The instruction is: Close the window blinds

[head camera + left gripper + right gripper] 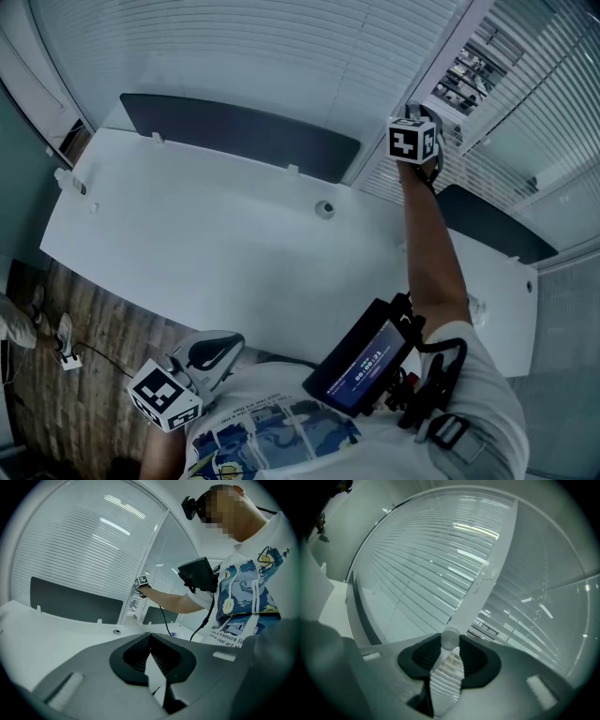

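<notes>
White slatted blinds [234, 56] cover the window behind the desk, and they fill the right gripper view [412, 569]. At the window post [490, 569] my right gripper [450, 641] is shut on the blinds' clear tilt wand [450, 638], whose round end sits between the dark pads. In the head view that gripper [419, 114] is stretched out to the post at the upper right. My left gripper [230, 342] hangs back by my body at the lower left. Its jaws meet at the tips [150, 635] with nothing in them.
A white desk [206, 244] with a round cable grommet [324, 208] lies between me and the window. Dark partition panels [244, 131] stand along its far edge. A screen device [361, 361] is strapped to my right forearm. Wood floor [56, 309] shows at the left.
</notes>
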